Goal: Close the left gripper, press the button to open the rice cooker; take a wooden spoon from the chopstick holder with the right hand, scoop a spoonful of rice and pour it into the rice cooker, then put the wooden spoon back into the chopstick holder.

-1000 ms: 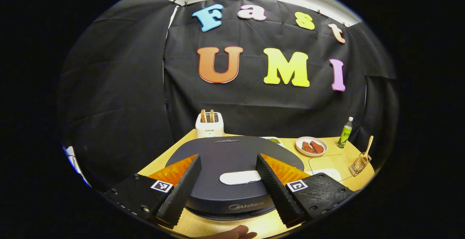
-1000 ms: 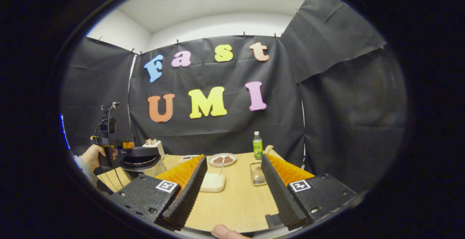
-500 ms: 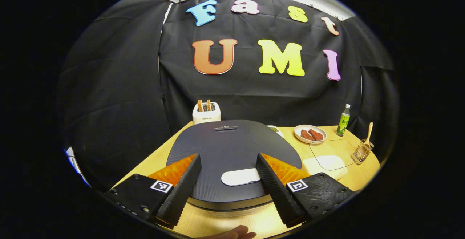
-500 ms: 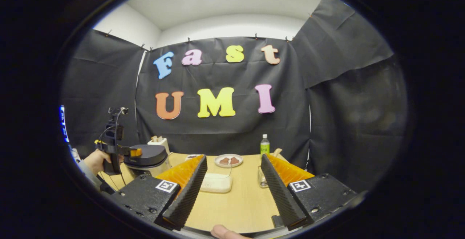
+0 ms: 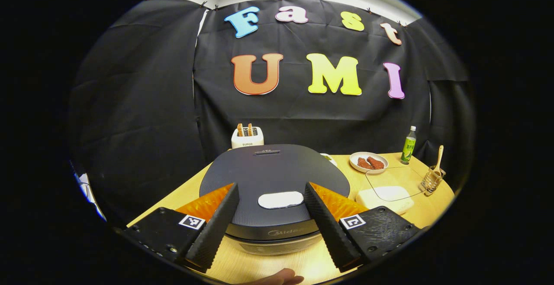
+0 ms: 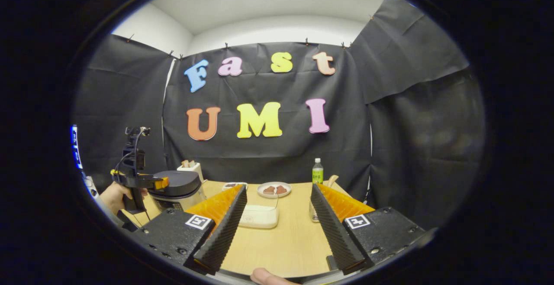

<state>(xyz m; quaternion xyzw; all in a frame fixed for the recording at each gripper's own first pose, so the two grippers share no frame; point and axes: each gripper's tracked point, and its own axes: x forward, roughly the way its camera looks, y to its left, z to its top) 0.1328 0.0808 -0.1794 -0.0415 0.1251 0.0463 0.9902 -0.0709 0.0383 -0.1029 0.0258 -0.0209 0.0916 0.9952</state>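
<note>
The dark rice cooker (image 5: 272,172) stands close in front with its lid down, a white button (image 5: 280,199) on the lid's near part. My left gripper (image 5: 271,187) is open, its fingers on either side of the button and above the lid. A wooden spoon (image 5: 439,157) stands in the wire chopstick holder (image 5: 430,182) at the far right. The white rice box (image 5: 383,197) has a clear lid. My right gripper (image 6: 278,188) is open over the table, holding nothing, with the rice box (image 6: 259,215) ahead between its fingers. A hand holds the left gripper (image 6: 143,181) at the cooker (image 6: 179,187).
A white toaster (image 5: 247,137) with toast stands behind the cooker. A plate of brown meat pieces (image 5: 368,162) and a green bottle (image 5: 408,145) sit at the back right of the wooden table (image 6: 281,241). Black cloth walls close in the back and sides.
The left gripper has drawn back a little, so the cooker's front and button sit farther ahead between its fingers. The right gripper has shifted slightly; both stay open.
</note>
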